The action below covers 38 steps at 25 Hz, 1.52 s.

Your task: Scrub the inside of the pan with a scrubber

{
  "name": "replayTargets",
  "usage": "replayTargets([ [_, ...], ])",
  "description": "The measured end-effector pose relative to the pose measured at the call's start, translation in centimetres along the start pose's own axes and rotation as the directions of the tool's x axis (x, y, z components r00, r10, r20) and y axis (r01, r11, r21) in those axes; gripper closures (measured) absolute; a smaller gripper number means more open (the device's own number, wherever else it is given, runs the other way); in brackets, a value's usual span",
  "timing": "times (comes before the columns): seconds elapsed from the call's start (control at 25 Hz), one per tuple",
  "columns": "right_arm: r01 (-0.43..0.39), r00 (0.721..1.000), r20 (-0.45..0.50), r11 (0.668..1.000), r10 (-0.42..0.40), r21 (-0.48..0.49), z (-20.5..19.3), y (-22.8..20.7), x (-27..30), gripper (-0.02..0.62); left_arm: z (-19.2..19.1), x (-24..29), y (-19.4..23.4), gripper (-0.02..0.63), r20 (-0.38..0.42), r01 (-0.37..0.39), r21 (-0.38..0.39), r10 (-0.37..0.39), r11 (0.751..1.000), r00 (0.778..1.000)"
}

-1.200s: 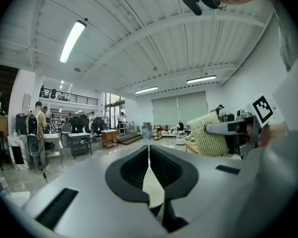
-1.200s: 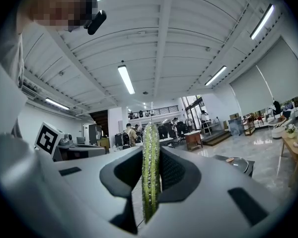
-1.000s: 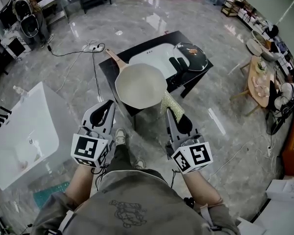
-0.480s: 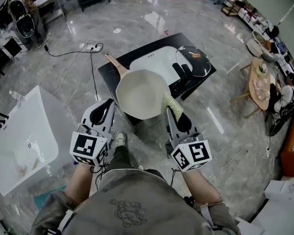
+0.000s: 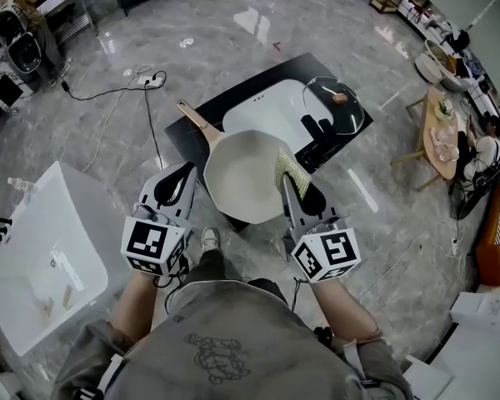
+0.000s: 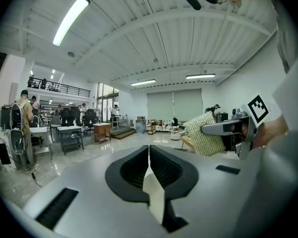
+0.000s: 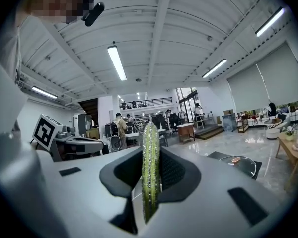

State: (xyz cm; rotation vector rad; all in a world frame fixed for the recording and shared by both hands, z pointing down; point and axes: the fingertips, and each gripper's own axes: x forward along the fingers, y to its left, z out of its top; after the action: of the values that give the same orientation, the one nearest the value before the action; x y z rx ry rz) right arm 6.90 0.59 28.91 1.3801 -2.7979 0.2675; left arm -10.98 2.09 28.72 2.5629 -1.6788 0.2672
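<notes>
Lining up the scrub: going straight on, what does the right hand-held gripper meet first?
Probably the pan, at its near rim, met first by the scrubber that the right hand-held gripper holds; height is unclear.

On counter [image 5: 186, 138]: pan [image 5: 248, 177] at near edge, handle pointing far-left; basin [image 5: 267, 108] behind it; lid [image 5: 334, 102] at far right. Off counter: left claw [image 5: 182, 176] near-left of pan, right claw [image 5: 290, 183] near-right (scrubber [image 5: 288, 169] over pan's right rim).

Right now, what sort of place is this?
Likely an open-plan office or lab hall, not a kitchen: polished grey marble floor, desks with black office chairs, white sink in a low black stand.
</notes>
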Motion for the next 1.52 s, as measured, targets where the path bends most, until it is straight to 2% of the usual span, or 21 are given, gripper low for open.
replayTargets([
  [0.24, 0.065, 0.997, -0.035, 0.998, -0.065, 0.003, -0.7, -0.8, 4.4, 0.517, -1.0, 4.0, 4.1, 0.581, -0.052, 0.082, 0.051, -0.08, 0.995, 0.995],
  [0.4, 0.105, 0.992, -0.075, 0.994, -0.105, -0.002, -1.9, -1.6, 6.8, 0.517, -1.0, 6.3, 6.3, 0.581, -0.021, 0.132, 0.089, -0.131, 0.987, 0.991],
  [0.56, 0.143, 0.983, -0.118, 0.99, -0.143, -0.011, -3.7, -2.7, 8.8, 0.517, -1.6, 8.9, 7.6, 0.58, -0.046, 0.195, 0.161, -0.19, 0.968, 0.981],
  [0.68, 0.158, 0.975, -0.154, 0.987, -0.157, -0.01, -5.5, -3.3, 10.3, 0.517, -2.8, 10.6, 8.2, 0.58, -0.087, 0.248, 0.204, -0.234, 0.947, 0.968],
  [0.84, 0.163, 0.967, -0.2, 0.987, -0.16, -0.001, -8.0, -4.5, 11.6, 0.517, -4.8, 12.5, 8.7, 0.578, -0.157, 0.298, 0.225, -0.268, 0.928, 0.951],
  [0.92, 0.166, 0.962, -0.22, 0.986, -0.161, 0.004, -9.1, -5.3, 12.4, 0.517, -6.0, 13.4, 8.7, 0.567, -0.221, 0.337, 0.231, -0.289, 0.912, 0.932],
  [0.96, 0.168, 0.959, -0.231, 0.986, -0.162, 0.006, -9.8, -5.7, 12.7, 0.517, -6.7, 13.7, 8.5, 0.522, -0.261, 0.368, 0.225, -0.308, 0.902, 0.915],
  [1.0, 0.171, 0.956, -0.243, 0.985, -0.164, 0.006, -10.5, -6.1, 13.0, 0.517, -7.5, 14.1, 8.2, 0.446, -0.299, 0.4, 0.219, -0.329, 0.89, 0.896],
  [1.04, 0.174, 0.953, -0.254, 0.985, -0.167, 0.006, -11.2, -6.5, 13.3, 0.517, -8.2, 14.4, 8.0, 0.414, -0.328, 0.427, 0.222, -0.345, 0.877, 0.879],
  [1.16, 0.193, 0.942, -0.283, 0.981, -0.183, 0.006, -13.3, -7.8, 14.0, 0.517, -10.0, 15.4, 8.1, 0.408, -0.394, 0.469, 0.297, -0.341, 0.832, 0.854],
  [1.4, 0.226, 0.921, -0.326, 0.974, -0.212, 0.005, -16.7, -9.5, 14.8, 0.517, -13.6, 17.9, 7.8, 0.377, -0.48, 0.558, 0.414, -0.349, 0.719, 0.805],
  [1.52, 0.226, 0.914, -0.347, 0.974, -0.21, 0.007, -18.2, -9.8, 15.4, 0.517, -15.6, 18.7, 8.0, 0.37, -0.534, 0.614, 0.443, -0.358, 0.653, 0.766],
])
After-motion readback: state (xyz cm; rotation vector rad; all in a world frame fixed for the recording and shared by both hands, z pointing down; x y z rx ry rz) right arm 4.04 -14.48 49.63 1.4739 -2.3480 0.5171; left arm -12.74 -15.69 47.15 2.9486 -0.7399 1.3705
